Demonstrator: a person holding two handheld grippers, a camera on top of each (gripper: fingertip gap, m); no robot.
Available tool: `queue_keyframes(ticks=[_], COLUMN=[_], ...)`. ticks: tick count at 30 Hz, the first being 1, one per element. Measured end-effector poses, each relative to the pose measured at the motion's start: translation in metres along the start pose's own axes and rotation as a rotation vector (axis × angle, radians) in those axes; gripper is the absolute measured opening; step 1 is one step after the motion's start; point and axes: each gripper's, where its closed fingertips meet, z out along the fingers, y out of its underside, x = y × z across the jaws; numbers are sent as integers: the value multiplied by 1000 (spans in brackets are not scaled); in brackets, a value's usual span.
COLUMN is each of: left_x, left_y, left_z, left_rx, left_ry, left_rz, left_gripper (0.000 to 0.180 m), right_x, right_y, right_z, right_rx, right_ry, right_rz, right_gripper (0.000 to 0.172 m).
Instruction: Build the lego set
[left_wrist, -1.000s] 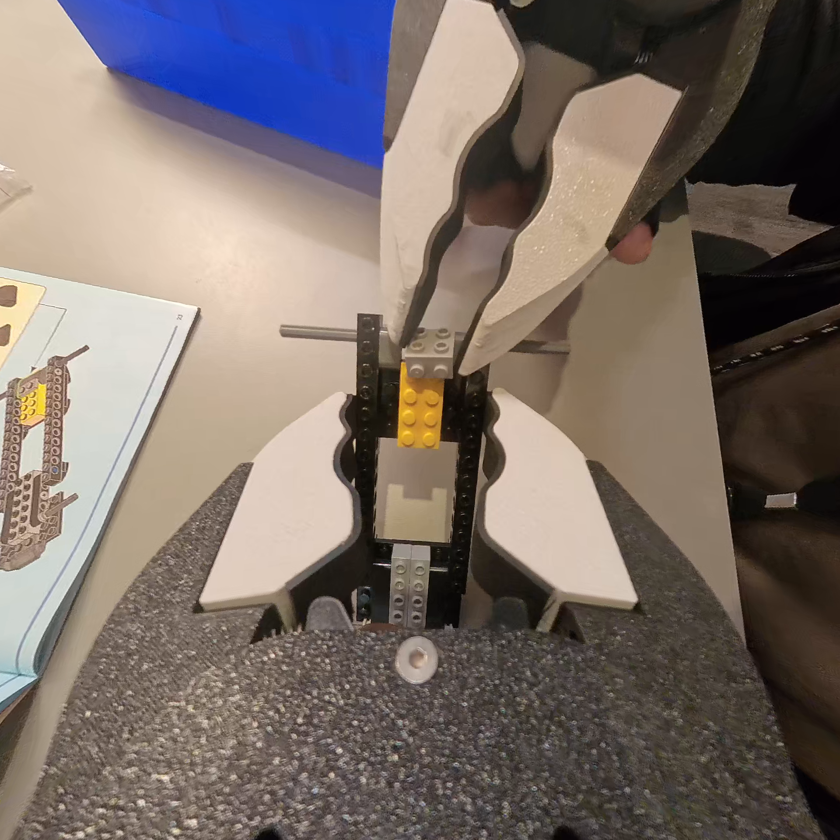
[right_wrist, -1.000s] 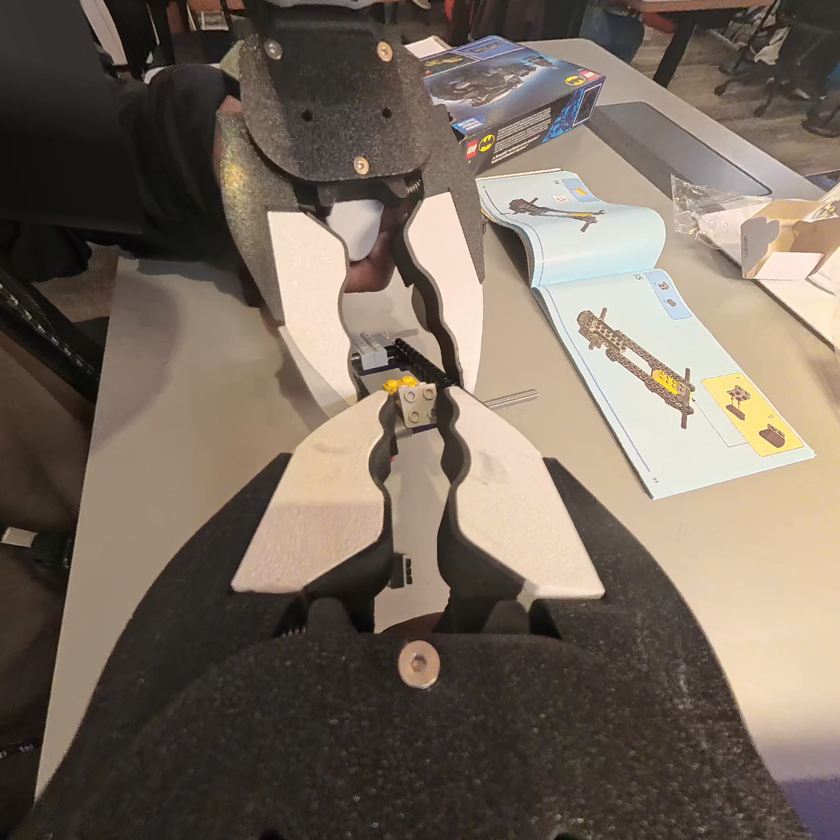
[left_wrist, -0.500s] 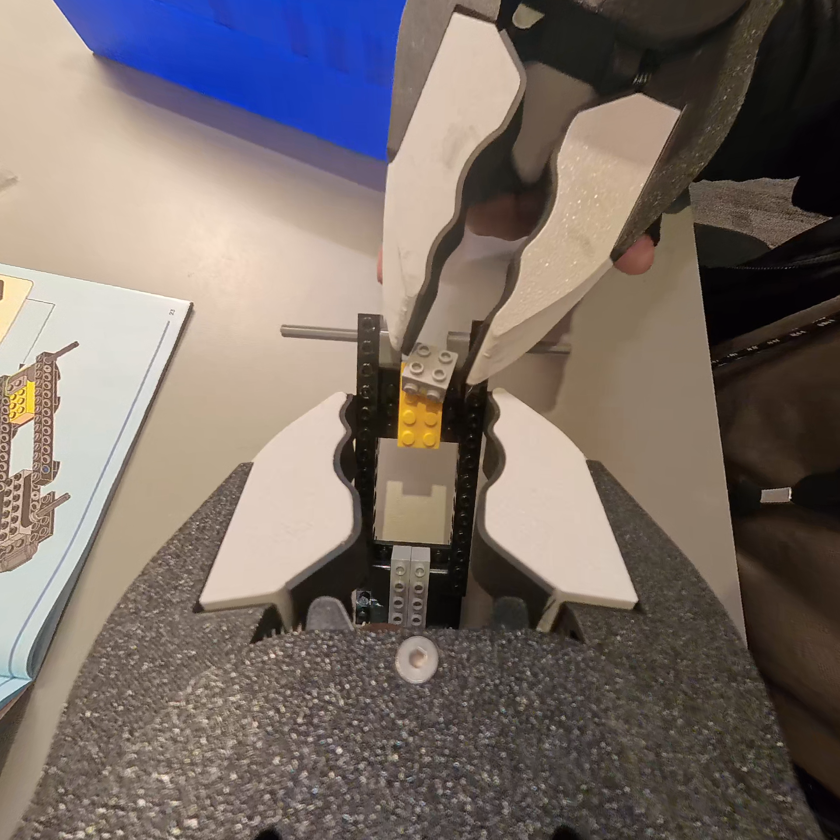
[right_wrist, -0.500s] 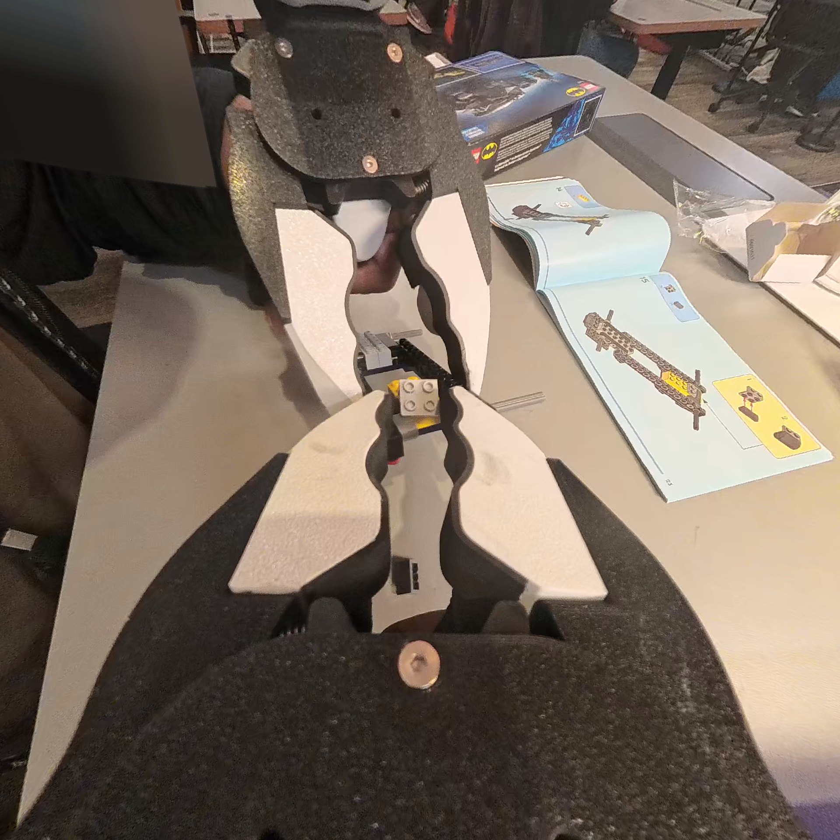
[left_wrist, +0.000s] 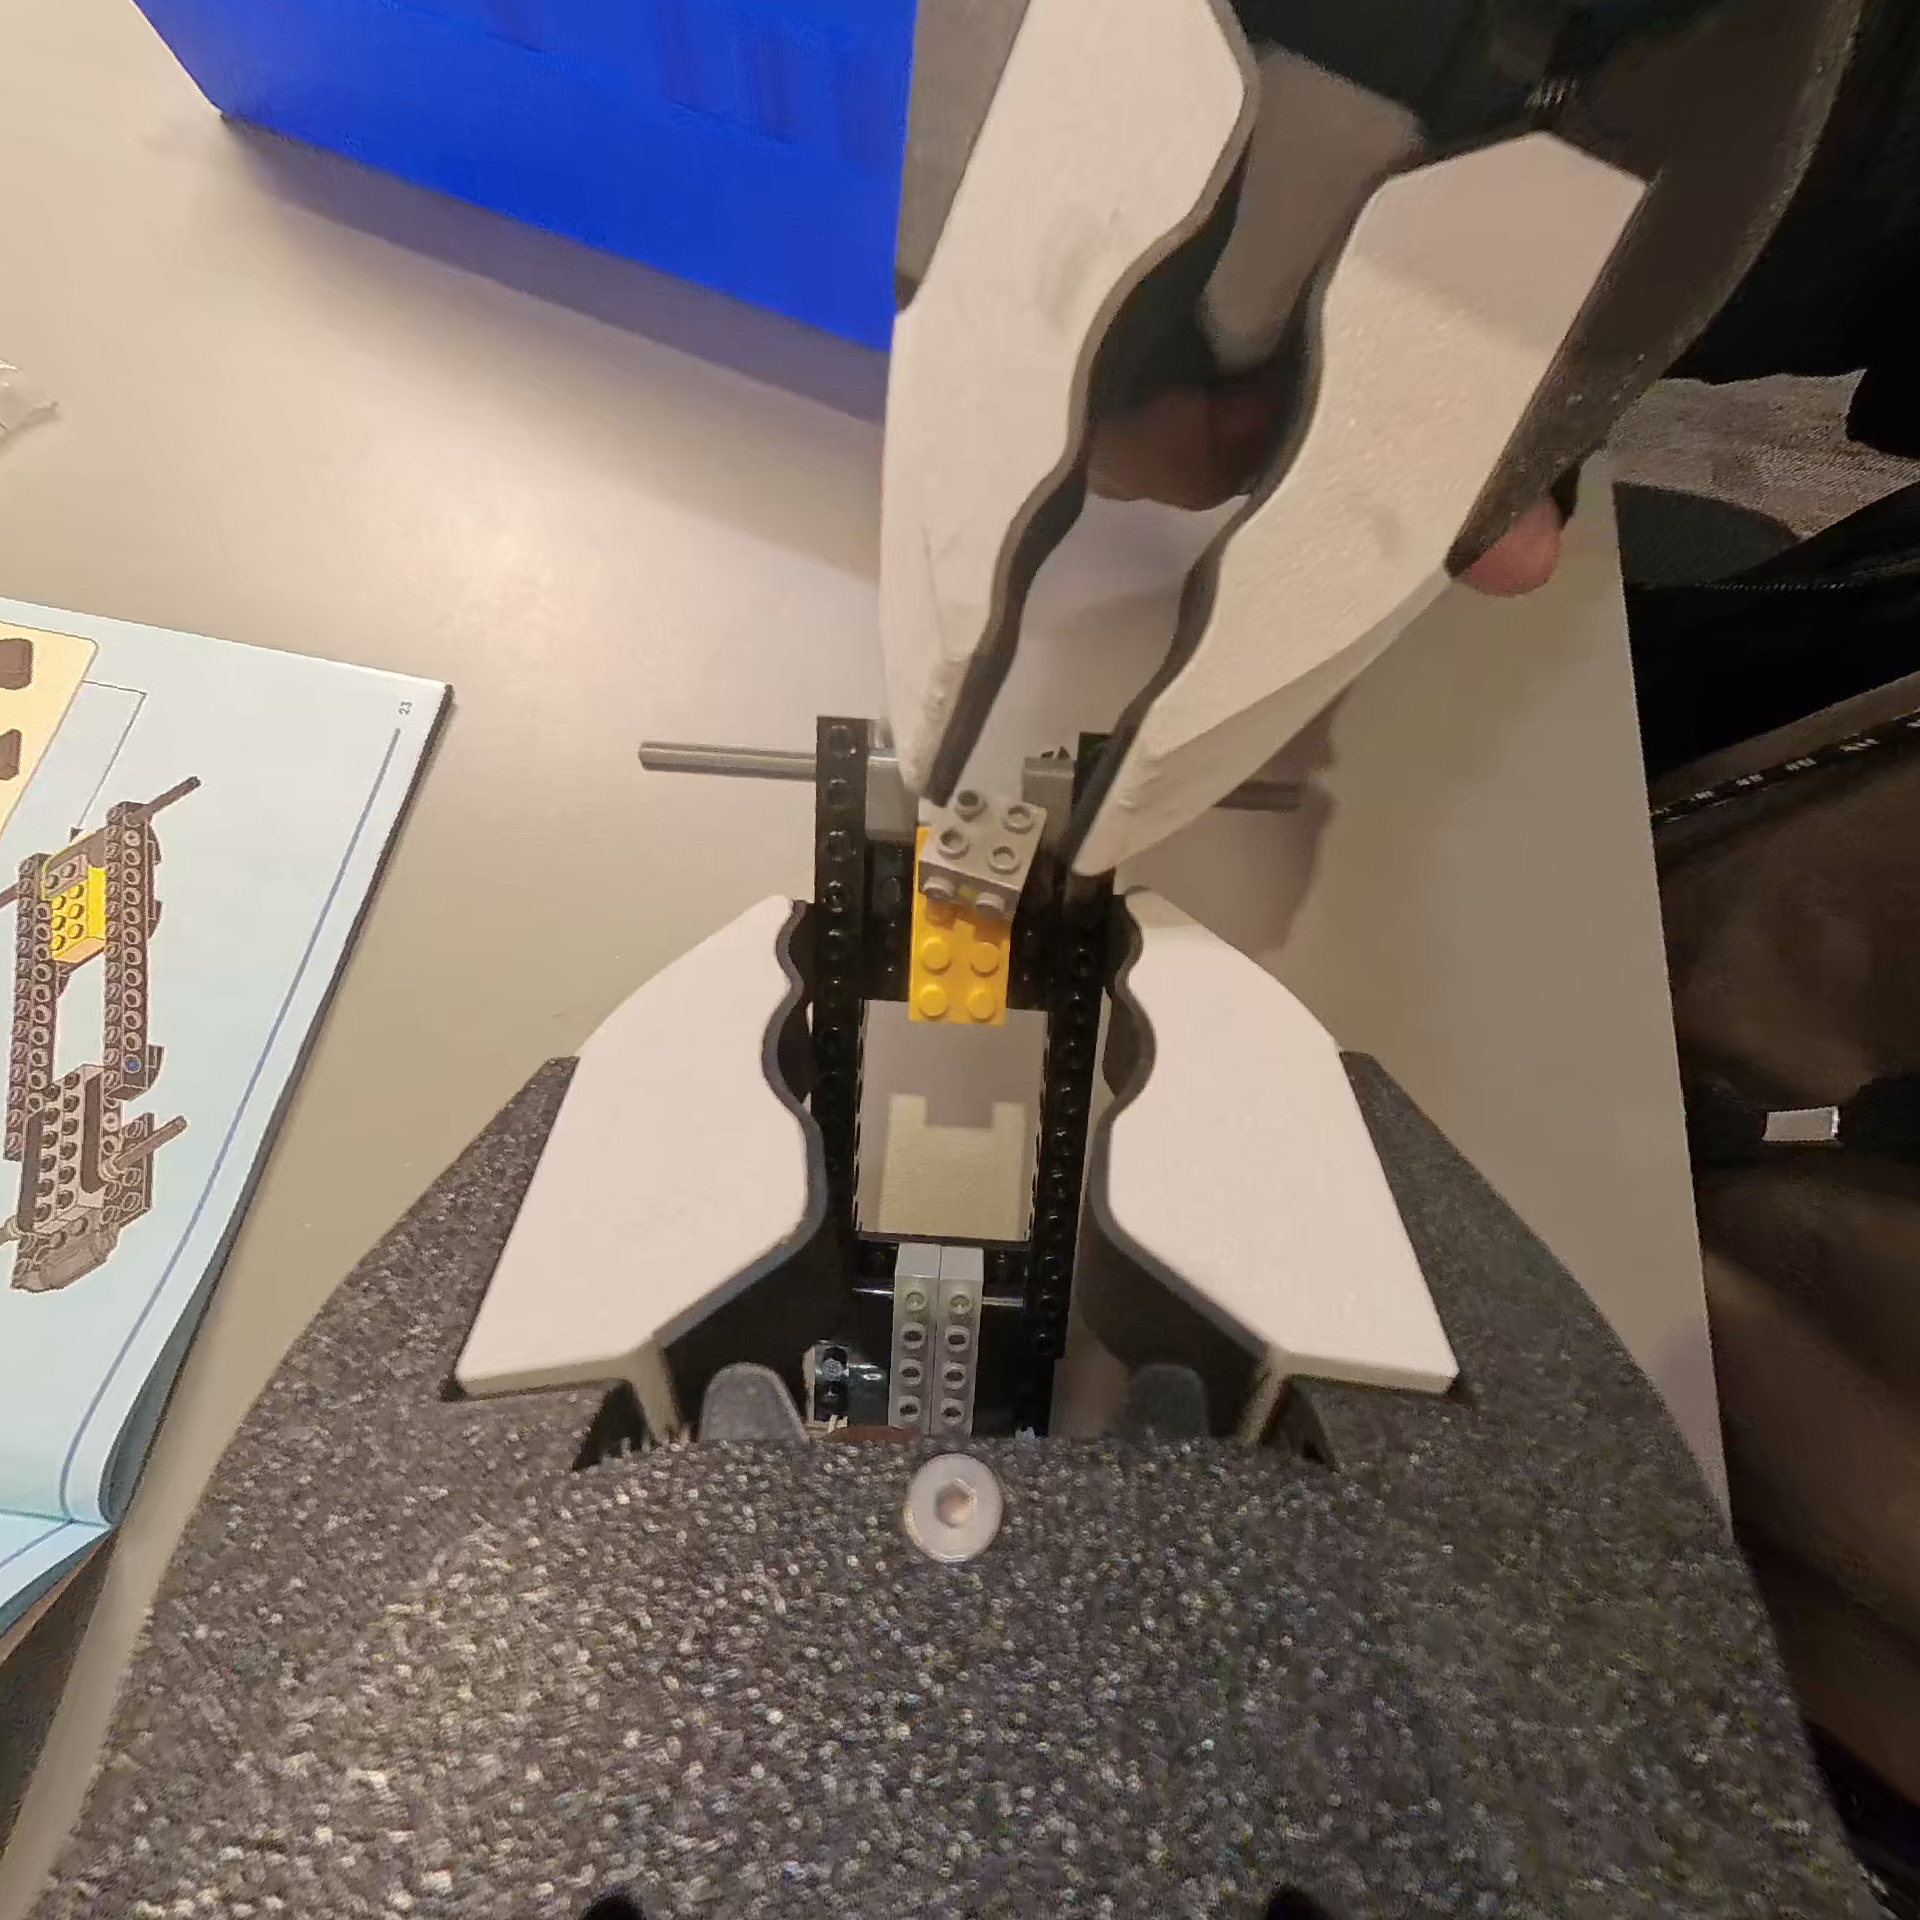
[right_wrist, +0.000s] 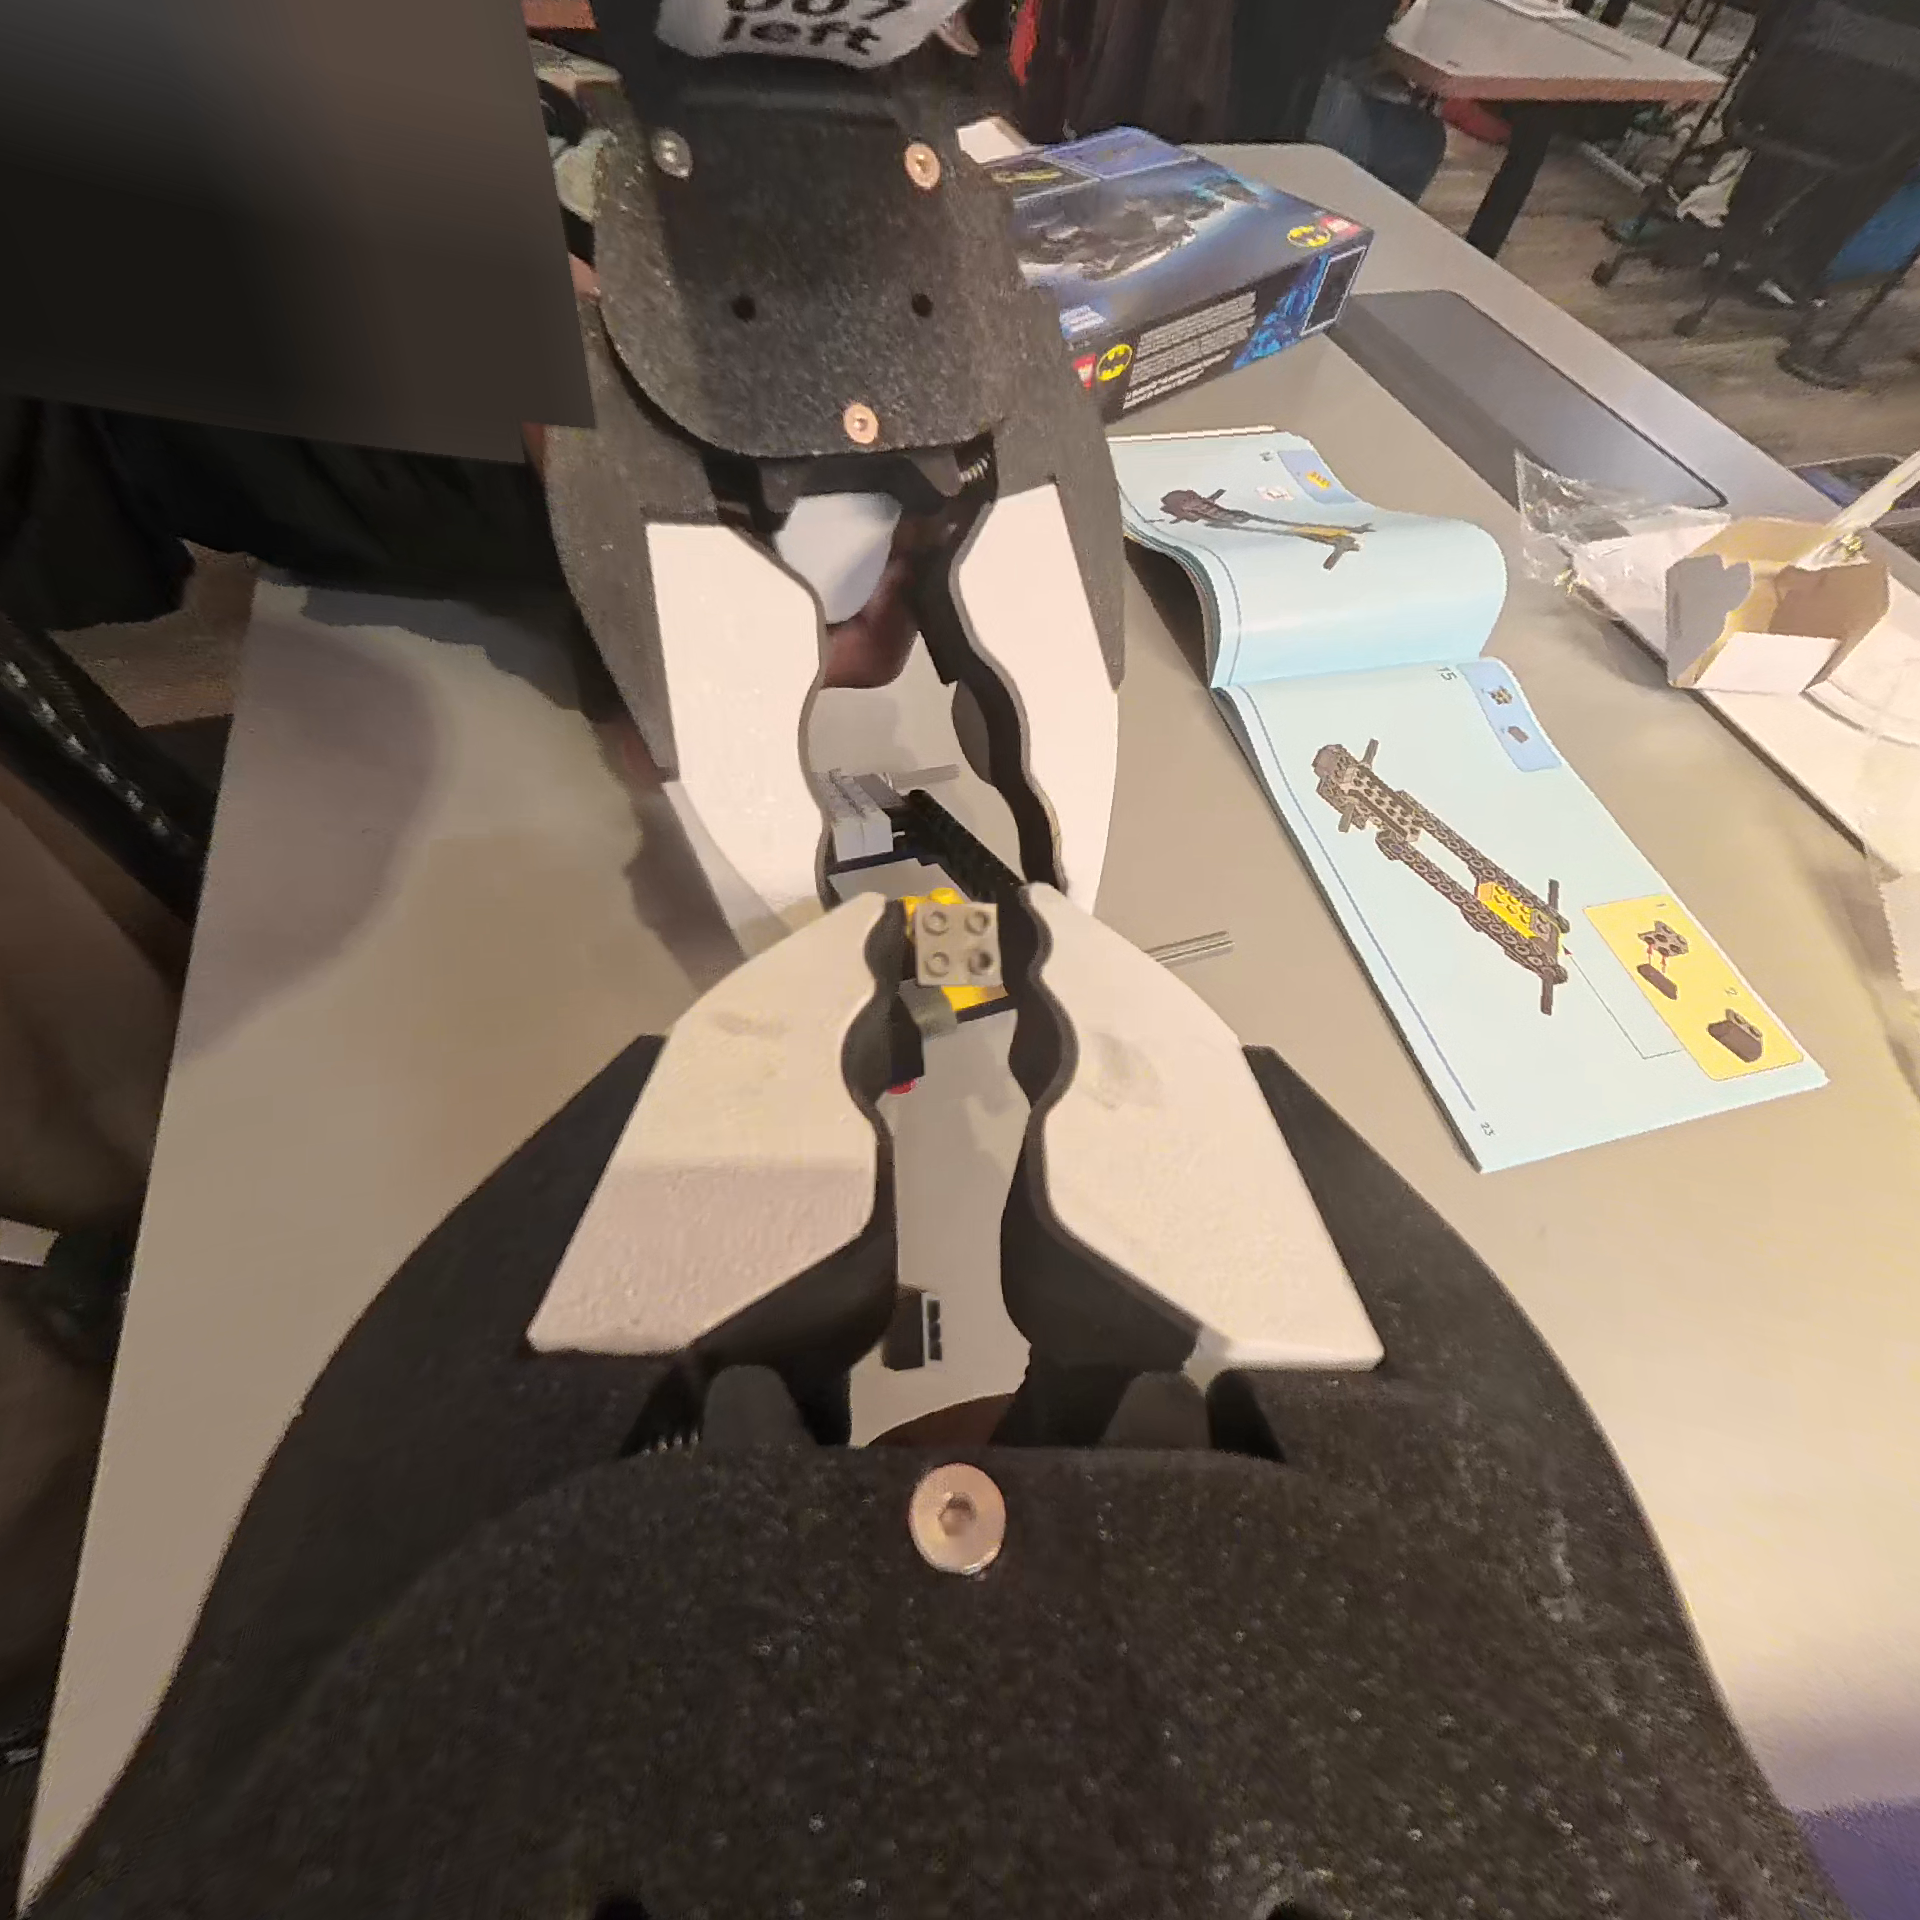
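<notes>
Held the black beam frame (left_wrist: 840, 935) clamped from both sides in the left gripper (left_wrist: 956, 899), pads against its outer beams. Straddled the small grey brick (left_wrist: 982, 836) narrowly with the right gripper (right_wrist: 951, 899), the brick sitting skewed and tipped on the far end of the yellow plate (left_wrist: 956, 982) inside the frame; could not tell whether both pads actually pressed on it. Judged best to square the brick to the plate's studs and level it before any downward push, with the frame pinned firmly against twisting.
</notes>
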Motion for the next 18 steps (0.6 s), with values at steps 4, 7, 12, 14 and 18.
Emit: queue_keyframes(ticks=[4, 7, 12, 14, 18], left_x=[1, 1, 2, 3, 4], left_y=[1, 1, 5, 6, 7], left_z=[0, 0, 3, 3, 3], left_rx=[-8, -10, -31, -36, -52], left_ry=[-3, -2, -3, 0, 7], left_rz=[9, 10, 24, 28, 47], left_gripper=[54, 54, 54, 54, 54], right_x=[1, 1, -1, -3, -3], right_y=[2, 7, 11, 12, 13], right_z=[1, 2, 4, 4, 3], right_rx=[-15, -34, -49, -52, -60], right_ry=[-4, -19, -59, -81, -110], right_rz=[20, 31, 54, 53, 58], right_gripper=[11, 9, 9, 9, 9])
